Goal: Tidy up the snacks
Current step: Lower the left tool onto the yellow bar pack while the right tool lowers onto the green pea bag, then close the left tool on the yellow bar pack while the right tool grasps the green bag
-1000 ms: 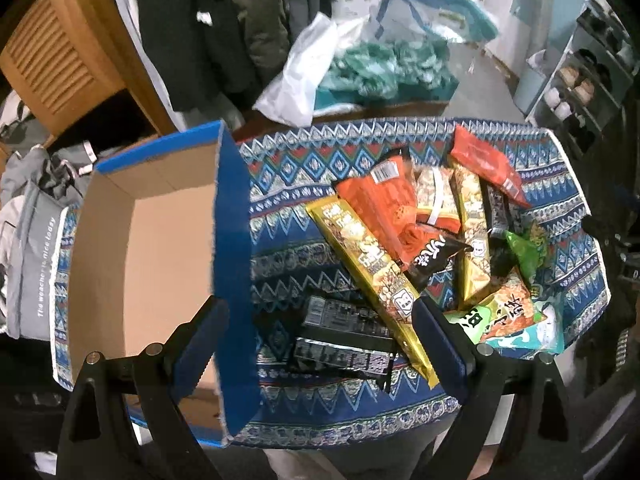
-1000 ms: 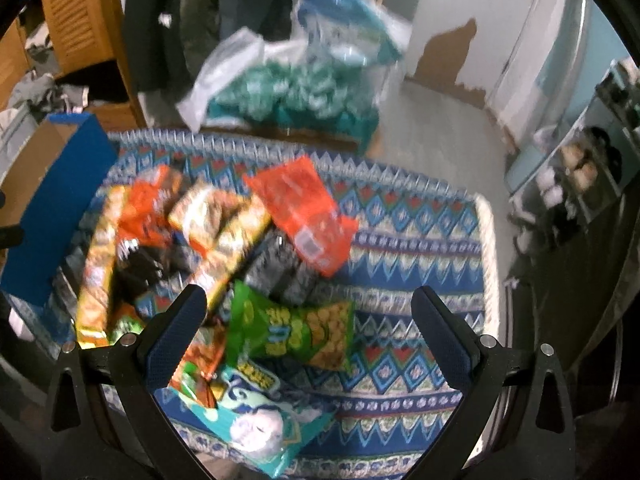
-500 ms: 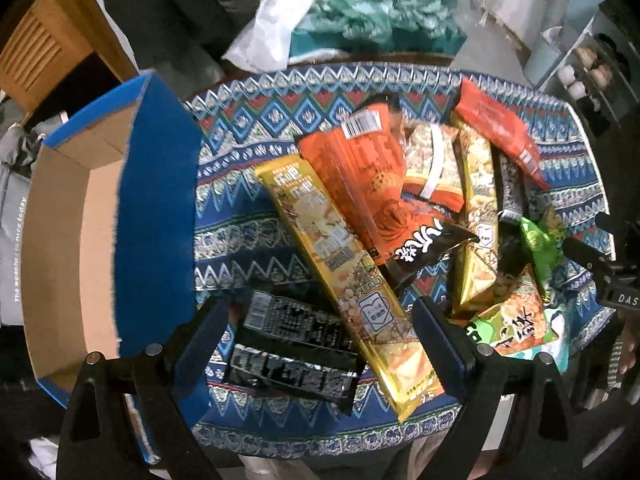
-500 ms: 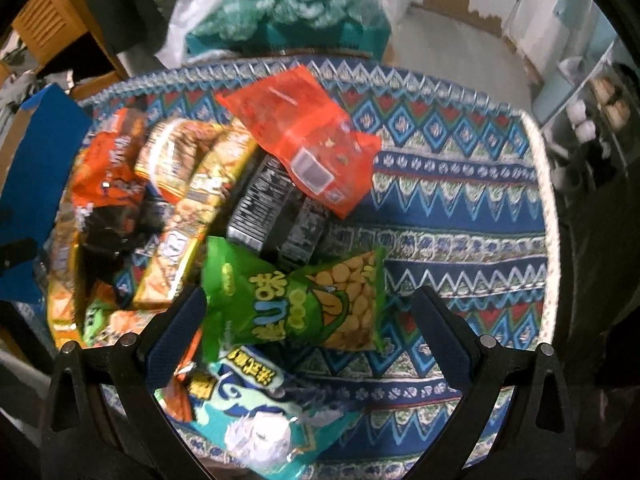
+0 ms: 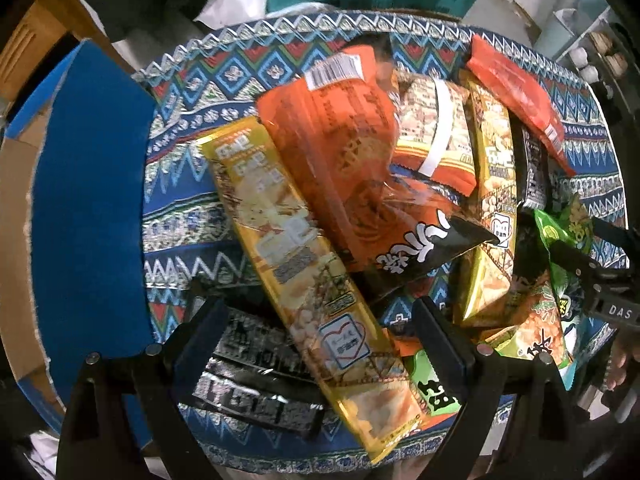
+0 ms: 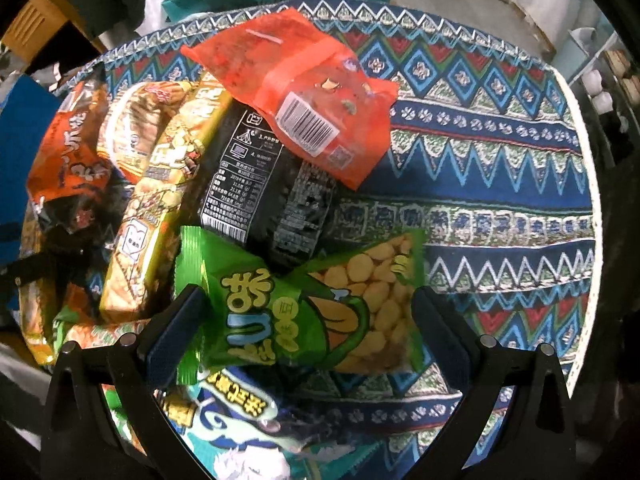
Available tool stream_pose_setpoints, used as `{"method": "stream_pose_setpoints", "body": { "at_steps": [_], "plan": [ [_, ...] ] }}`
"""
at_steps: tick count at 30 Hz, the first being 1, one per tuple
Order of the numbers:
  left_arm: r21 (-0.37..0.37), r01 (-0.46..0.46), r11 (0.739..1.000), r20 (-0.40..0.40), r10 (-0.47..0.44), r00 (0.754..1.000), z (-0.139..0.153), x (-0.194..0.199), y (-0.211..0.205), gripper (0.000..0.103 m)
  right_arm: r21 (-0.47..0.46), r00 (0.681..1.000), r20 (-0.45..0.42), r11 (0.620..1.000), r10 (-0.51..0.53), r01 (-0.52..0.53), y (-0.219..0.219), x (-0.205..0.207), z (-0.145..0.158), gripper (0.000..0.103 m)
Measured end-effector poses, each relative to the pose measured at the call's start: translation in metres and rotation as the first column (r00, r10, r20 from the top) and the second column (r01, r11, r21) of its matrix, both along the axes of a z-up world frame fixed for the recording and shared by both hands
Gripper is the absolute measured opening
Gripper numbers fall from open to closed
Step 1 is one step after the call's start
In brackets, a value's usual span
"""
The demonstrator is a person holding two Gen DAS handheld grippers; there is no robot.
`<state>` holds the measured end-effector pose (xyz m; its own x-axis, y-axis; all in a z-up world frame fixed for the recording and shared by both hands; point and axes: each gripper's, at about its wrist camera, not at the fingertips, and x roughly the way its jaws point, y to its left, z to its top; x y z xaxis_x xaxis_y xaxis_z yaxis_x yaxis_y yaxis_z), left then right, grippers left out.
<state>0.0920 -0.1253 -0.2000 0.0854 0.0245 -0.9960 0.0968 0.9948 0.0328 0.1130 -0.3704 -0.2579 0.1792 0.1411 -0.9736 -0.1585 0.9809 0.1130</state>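
- Snack packets lie in a loose overlapping pile on a table covered with a blue patterned cloth [image 6: 500,184].
- Left gripper [image 5: 320,344] hovers above the near edge of the pile with its fingers spread wide and nothing pinched between them.
- Between its fingers runs a long gold packet [image 5: 296,272], slanting away from the gripper toward the upper left.
- Just under the left finger lies a black packet with white print [image 5: 248,376], partly tucked beneath the gold one.
- Ahead of the gripper an orange packet with a black end [image 5: 360,168] overlaps the gold packet.
- To the left of this gripper stands an open cardboard box with a blue outer wall [image 5: 88,208], touching the cloth's edge.
- Right gripper [image 6: 308,332] also has its fingers spread wide, holding nothing.
- A green packet showing yellow round snacks [image 6: 304,312] lies across the gap between its fingers; whether the fingers touch it cannot be told.
- Below that, nearest the right gripper, sits a teal and white packet [image 6: 240,432].
- Ahead of the right gripper a black packet with a white label [image 6: 264,184] rests under a red translucent packet with a barcode [image 6: 296,92].
- Left of the right gripper lies a second gold packet [image 6: 160,192], with more orange packets beyond it.
- In the left wrist view, the right gripper's dark body appears at the far right edge.
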Motion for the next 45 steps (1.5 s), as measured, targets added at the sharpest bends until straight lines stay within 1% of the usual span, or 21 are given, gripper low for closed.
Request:
{"method": "stream_pose_setpoints", "body": {
  "at_steps": [3,6,7,8,10,11,12,13,15,17,20,22,26,29,32,34,35,37,38,41,45],
  "plan": [
    [0.005,0.021,1.0,-0.015,-0.021,1.0,-0.01,0.001,-0.004,0.094,0.015,1.0,0.004,1.0,-0.018,0.018,-0.002,0.005,-0.006,0.101],
    [-0.015,0.029,0.999,-0.026,-0.03,0.999,-0.018,0.002,-0.004,0.094,0.036,0.999,0.001,0.998,-0.044,0.043,-0.005,0.011,-0.01,0.101],
    [-0.021,0.032,0.999,-0.028,-0.032,0.999,-0.019,0.002,-0.003,0.088,0.04,0.999,0.002,0.998,-0.049,0.049,-0.007,0.012,-0.011,0.101],
    [-0.022,0.032,0.999,-0.027,-0.033,0.999,-0.026,0.003,-0.008,0.076,0.039,0.999,0.004,0.998,-0.049,0.049,-0.006,0.013,-0.013,0.101],
    [-0.037,0.032,0.999,-0.035,-0.033,0.999,-0.03,0.004,-0.005,0.061,0.031,0.999,0.006,0.999,-0.035,0.035,-0.008,0.011,-0.009,0.101],
    [-0.052,0.027,0.998,-0.035,-0.029,0.999,-0.031,0.004,-0.003,0.06,0.026,1.0,0.009,0.999,-0.027,0.027,-0.007,0.008,-0.005,0.098],
    [-0.062,0.021,0.998,-0.032,-0.023,0.999,-0.03,0.004,0.002,0.058,0.025,1.0,0.02,1.0,-0.018,0.017,-0.006,0.007,-0.002,0.092],
    [-0.078,0.01,0.997,-0.026,-0.013,1.0,-0.03,0.004,0.005,0.053,0.033,0.999,0.032,0.999,-0.007,0.006,-0.004,0.006,0.002,0.089],
    [-0.093,0.007,0.996,-0.023,-0.01,1.0,-0.031,0.005,0.011,0.049,0.024,0.999,0.048,1.0,0.017,-0.018,-0.002,0.004,0.01,0.081],
    [-0.101,0.01,0.995,-0.014,-0.011,1.0,-0.031,0.005,0.014,0.045,0.02,0.998,0.05,0.999,0.028,-0.029,-0.001,0.004,0.014,0.078],
    [-0.102,0.011,0.995,-0.003,-0.011,1.0,-0.028,0.004,0.022,0.042,0.034,0.998,0.027,0.998,0.048,-0.049,-0.004,0.008,0.019,0.078],
    [-0.092,0.013,0.996,0.01,-0.012,1.0,-0.026,0.001,0.025,0.041,0.021,0.995,0.012,0.995,0.098,-0.098,-0.004,0.009,0.023,0.078],
    [-0.075,0.022,0.997,0.031,-0.019,0.999,-0.018,0.002,0.031,0.039,-0.038,0.972,0.017,0.971,0.236,-0.235,-0.002,0.008,0.035,0.08],
    [-0.062,0.028,0.998,0.046,-0.025,0.999,-0.014,-0.001,0.039,0.038,-0.051,0.947,0.008,0.945,0.322,-0.322,-0.004,0.009,0.038,0.081],
    [-0.059,0.03,0.998,0.053,-0.027,0.998,-0.007,0.0,0.042,0.037,-0.067,0.91,0.01,0.908,0.415,-0.413,0.001,0.005,0.04,0.081],
    [-0.072,0.029,0.997,0.054,-0.025,0.998,-0.005,-0.002,0.046,0.037,-0.076,0.889,0.018,0.887,0.457,-0.455,0.002,0.001,0.041,0.081],
    [-0.075,0.029,0.997,0.055,-0.025,0.998,0.002,-0.008,0.044,0.037,-0.079,0.875,0.024,0.874,0.483,-0.48,0.004,-0.002,0.04,0.081],
    [-0.074,0.029,0.997,0.061,-0.025,0.998,0.006,-0.009,0.046,0.036,-0.092,0.846,0.034,0.845,0.532,-0.527,0.007,-0.007,0.039,0.081],
    [-0.075,0.029,0.997,0.061,-0.024,0.998,0.018,-0.017,0.04,0.036,-0.097,0.829,0.034,0.827,0.558,-0.553,0.008,-0.009,0.037,0.081],
    [-0.069,0.03,0.997,0.073,-0.025,0.997,0.023,-0.024,0.043,0.035,-0.101,0.806,0.032,0.805,0.59,-0.585,0.008,-0.013,0.035,0.081],
    [-0.058,0.037,0.998,0.082,-0.032,0.996,0.023,-0.023,0.04,0.035,-0.102,0.793,0.032,0.791,0.609,-0.604,0.005,-0.024,0.034,0.081]
  ]
}}
